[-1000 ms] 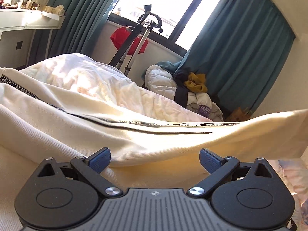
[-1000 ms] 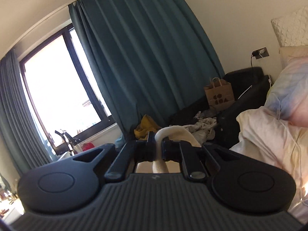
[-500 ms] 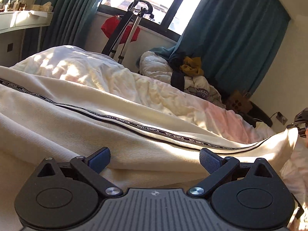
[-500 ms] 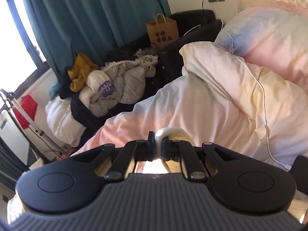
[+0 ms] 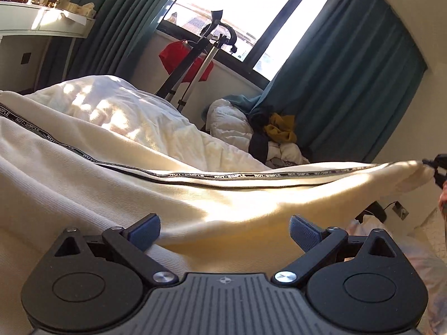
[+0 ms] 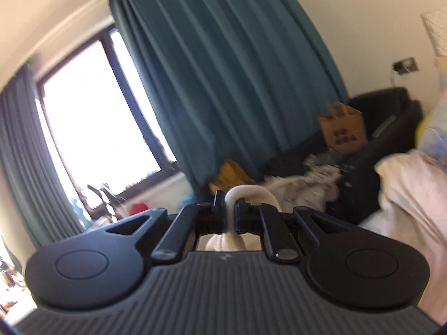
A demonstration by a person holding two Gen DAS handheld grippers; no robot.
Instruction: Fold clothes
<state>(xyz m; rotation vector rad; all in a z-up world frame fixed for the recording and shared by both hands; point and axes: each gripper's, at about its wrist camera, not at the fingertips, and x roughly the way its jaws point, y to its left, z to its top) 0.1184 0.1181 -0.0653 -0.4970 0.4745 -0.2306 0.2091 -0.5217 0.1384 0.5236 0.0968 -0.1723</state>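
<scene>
Left gripper (image 5: 225, 230) low at front, jaws wide apart, garment (image 5: 167, 195) spread between and ahead of them. Garment draped across duvet (image 5: 125, 111), stretched rightward to right gripper (image 5: 434, 171) at far right edge. Right gripper (image 6: 229, 209) clamped on a garment fold (image 6: 251, 192). Behind duvet: folded stand (image 5: 195, 64) leaning against wall below window (image 5: 237, 14). Right of stand: clothes pile (image 5: 268, 136) at foot of curtain (image 5: 349, 83). Shelf (image 5: 42, 25) at far left. Right of pile, in right view: paper bag (image 6: 342, 131) on sofa (image 6: 391, 128), bedding (image 6: 413, 195) at right.
</scene>
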